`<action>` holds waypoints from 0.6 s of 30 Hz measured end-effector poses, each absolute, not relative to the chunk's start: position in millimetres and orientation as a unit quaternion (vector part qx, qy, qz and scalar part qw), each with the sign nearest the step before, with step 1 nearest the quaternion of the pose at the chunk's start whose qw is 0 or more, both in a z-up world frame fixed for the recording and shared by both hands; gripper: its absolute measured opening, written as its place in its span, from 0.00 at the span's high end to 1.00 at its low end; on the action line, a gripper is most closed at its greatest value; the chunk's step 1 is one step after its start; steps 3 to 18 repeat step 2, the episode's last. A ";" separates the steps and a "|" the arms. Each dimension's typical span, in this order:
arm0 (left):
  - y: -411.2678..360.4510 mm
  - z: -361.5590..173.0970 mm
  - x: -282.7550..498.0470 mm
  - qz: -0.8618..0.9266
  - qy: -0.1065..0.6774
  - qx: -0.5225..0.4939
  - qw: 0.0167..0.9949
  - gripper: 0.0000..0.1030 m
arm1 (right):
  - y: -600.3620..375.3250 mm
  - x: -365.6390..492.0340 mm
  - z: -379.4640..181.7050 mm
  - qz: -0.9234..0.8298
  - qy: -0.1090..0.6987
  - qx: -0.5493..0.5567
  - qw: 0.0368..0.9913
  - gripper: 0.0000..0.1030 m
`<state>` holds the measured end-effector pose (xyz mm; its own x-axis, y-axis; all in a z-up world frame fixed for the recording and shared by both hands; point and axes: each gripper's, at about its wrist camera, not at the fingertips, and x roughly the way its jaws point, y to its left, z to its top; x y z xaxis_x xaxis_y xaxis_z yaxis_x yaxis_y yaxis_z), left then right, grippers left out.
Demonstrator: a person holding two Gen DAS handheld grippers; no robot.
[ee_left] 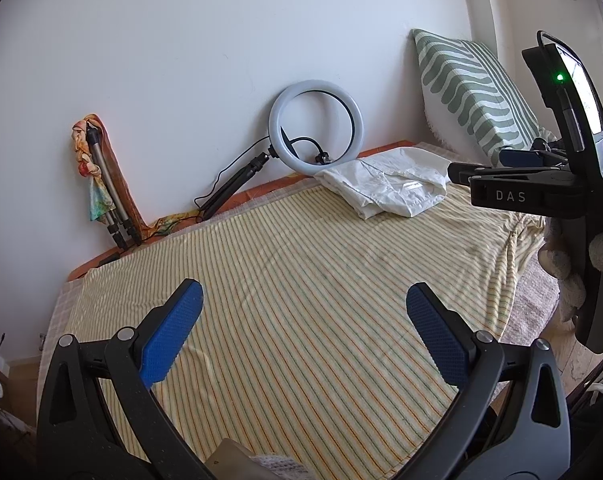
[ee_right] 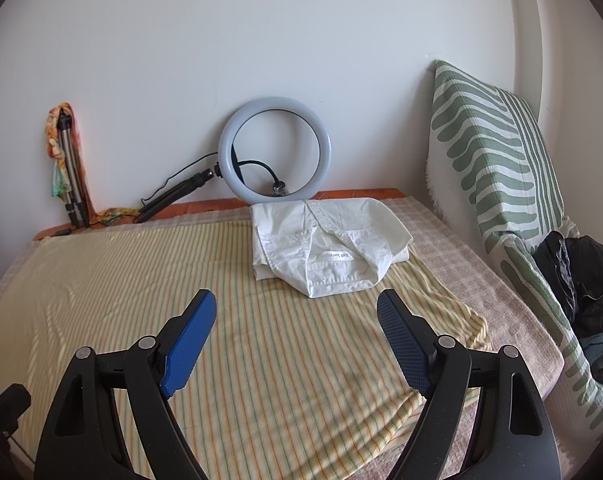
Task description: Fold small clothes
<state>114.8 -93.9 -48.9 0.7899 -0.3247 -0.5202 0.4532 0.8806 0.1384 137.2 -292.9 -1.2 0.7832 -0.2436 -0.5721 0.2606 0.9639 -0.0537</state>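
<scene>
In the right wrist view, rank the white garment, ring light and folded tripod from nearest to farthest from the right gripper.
From the right gripper, open:
1. White garment, just ahead on the striped sheet.
2. Ring light, behind it against the wall.
3. Folded tripod, far left, leaning on the wall.

The letters "DAS" stand in white on the right gripper; the white garment's label is unreadable.
</scene>
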 end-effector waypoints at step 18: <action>-93.5 -48.7 115.5 -0.207 0.250 0.128 0.937 0.00 | -292.6 136.8 -1.1 -0.134 0.301 0.014 0.944 0.20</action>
